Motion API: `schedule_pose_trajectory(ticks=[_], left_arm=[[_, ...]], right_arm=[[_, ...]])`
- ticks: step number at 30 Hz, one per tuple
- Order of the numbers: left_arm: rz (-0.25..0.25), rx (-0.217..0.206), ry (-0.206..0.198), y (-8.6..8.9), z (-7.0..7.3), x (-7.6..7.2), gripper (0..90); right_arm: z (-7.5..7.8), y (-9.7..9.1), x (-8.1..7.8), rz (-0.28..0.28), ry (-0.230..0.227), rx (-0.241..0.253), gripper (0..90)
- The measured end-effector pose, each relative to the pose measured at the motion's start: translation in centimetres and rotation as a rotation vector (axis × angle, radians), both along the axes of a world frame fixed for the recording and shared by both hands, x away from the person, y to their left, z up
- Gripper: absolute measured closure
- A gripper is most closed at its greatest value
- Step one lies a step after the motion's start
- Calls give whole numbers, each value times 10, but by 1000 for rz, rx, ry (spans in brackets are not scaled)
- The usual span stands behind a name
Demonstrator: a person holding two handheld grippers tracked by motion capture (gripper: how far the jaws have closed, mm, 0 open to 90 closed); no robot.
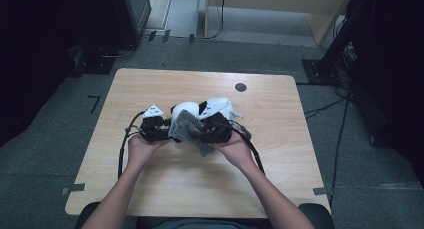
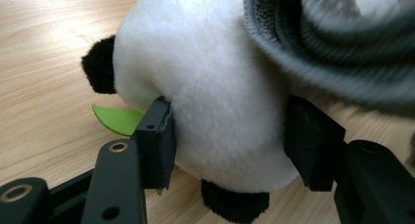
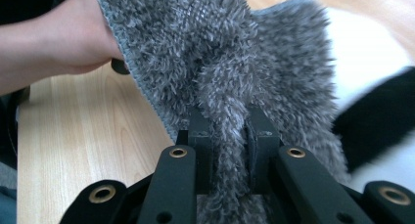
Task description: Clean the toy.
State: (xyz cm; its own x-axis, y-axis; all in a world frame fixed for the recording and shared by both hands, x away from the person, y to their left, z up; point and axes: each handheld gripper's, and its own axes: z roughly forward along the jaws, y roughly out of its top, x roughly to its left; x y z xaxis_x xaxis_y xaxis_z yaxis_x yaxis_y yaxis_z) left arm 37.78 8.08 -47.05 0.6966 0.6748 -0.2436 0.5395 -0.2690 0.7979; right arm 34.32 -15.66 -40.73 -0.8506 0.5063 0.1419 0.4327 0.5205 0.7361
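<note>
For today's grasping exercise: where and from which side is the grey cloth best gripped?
Grip the grey cloth on a bunched fold at its edge, coming in along the tabletop: it is limp and shaggy, and the right gripper already pinches such a fold there.

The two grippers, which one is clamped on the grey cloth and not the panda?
The right gripper: it pinches a fold of the shaggy grey cloth. The left gripper instead squeezes the plush panda by its white body.
</note>
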Motion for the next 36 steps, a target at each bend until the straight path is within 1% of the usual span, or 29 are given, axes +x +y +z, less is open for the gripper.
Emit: schedule_pose_trajectory(ticks=[2, 3, 4, 8, 10, 11, 12, 16, 20, 24, 29, 36], left_arm=[[1, 1, -1, 0, 0, 0, 428], [1, 3, 0, 0, 0, -1, 432], [1, 5, -2, -1, 0, -1, 436], [0, 20, -8, -1, 0, -1, 453], [1, 32, -14, -1, 0, -2, 465], [1, 27, -12, -1, 0, -2, 470], [2, 24, -10, -1, 0, -2, 473], [4, 17, -5, -1, 0, -1, 481], [5, 10, -3, 0, 0, -1, 481], [6, 10, -3, 0, 0, -1, 482], [7, 8, -1, 0, 0, -1, 482], [6, 5, 0, 0, 0, 0, 483]], right_arm=[[-8, 7, 0, 10, 7, -16, 778], [-10, 9, 0, 10, 5, -28, 777], [-14, 12, 1, 9, -6, -43, 777], [-27, 13, 6, -8, -9, -81, 773], [-31, 10, 9, -11, 4, -71, 773], [-32, 8, 10, -13, 2, -71, 773], [-32, 5, 10, -17, 3, -68, 772], [-28, -2, 9, -30, -8, -83, 770], [-24, -16, 7, -49, -16, -78, 771], [-20, -34, 4, -75, -7, -74, 772], [-15, -55, -1, -104, -16, -71, 771], [-12, -82, -4, -146, -25, -67, 770]])
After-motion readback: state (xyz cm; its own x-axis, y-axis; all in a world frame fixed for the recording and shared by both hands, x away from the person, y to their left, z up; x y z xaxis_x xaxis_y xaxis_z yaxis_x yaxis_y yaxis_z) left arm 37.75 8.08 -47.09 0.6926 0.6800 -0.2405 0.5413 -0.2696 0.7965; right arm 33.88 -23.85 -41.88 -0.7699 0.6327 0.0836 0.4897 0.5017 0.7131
